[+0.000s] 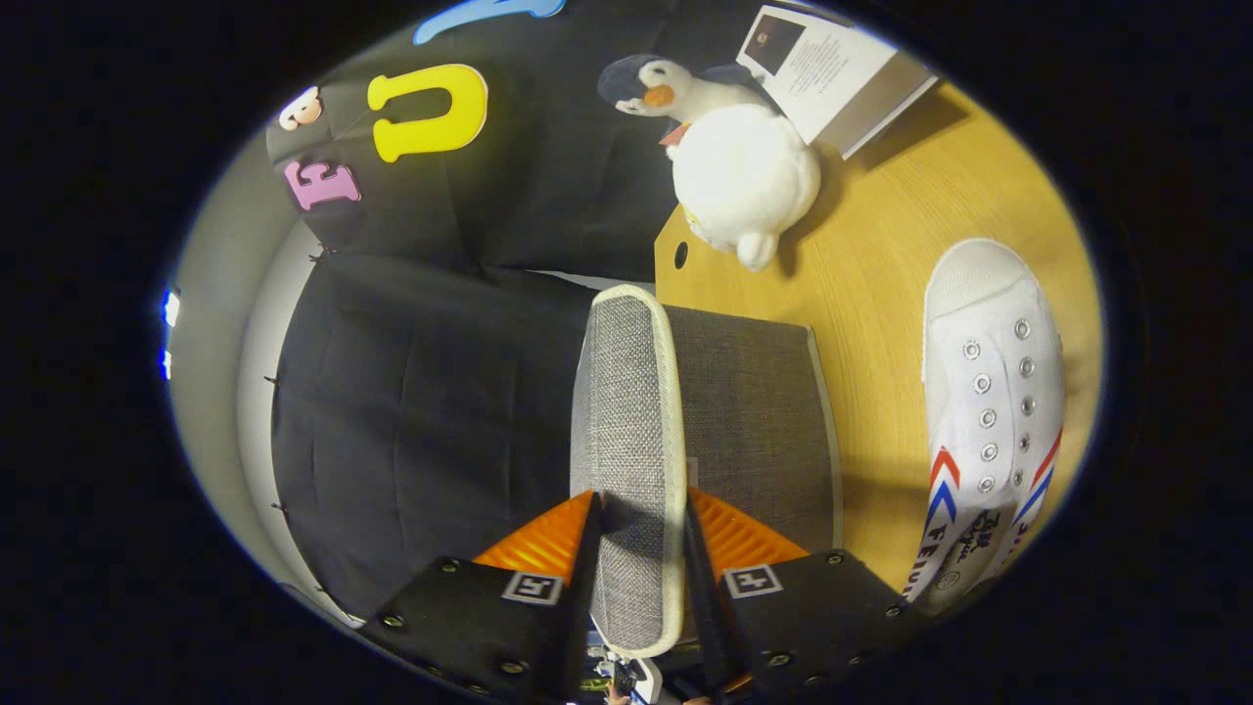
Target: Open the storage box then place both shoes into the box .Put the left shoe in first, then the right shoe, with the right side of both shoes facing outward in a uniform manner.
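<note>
The lid of the storage box is gripped edge-on between the two fingers of the gripper; both fingers are pressed against its opposite faces, so the gripper is narrowed to the thickness of the lid and clamped on it; the lid, a grey woven panel with a pale piping around its rim, is seen standing up from the fingers and reaching well beyond them. The box itself, covered in the same grey fabric with a light trim, is set directly behind the lid and touching it along one side; its body is placed on the desk close to the desk's edge, near the corner where a small dark hole is cut into the wooden top; whether the inside of the box is exposed cannot be told. One white shoe with metal eyelets and red and blue chevrons on its side is laid on the desk beside the box, apart from it, with its toe pointed away from the fingers; which foot it belongs to cannot be told. Beyond the box, further along the desk, a white plush penguin with a dark head and orange beak is laid just at the desk's edge; beside it, towards the far corner, an open booklet is propped; the dark cloth wall of the booth is seen past the desk's edge.
</note>
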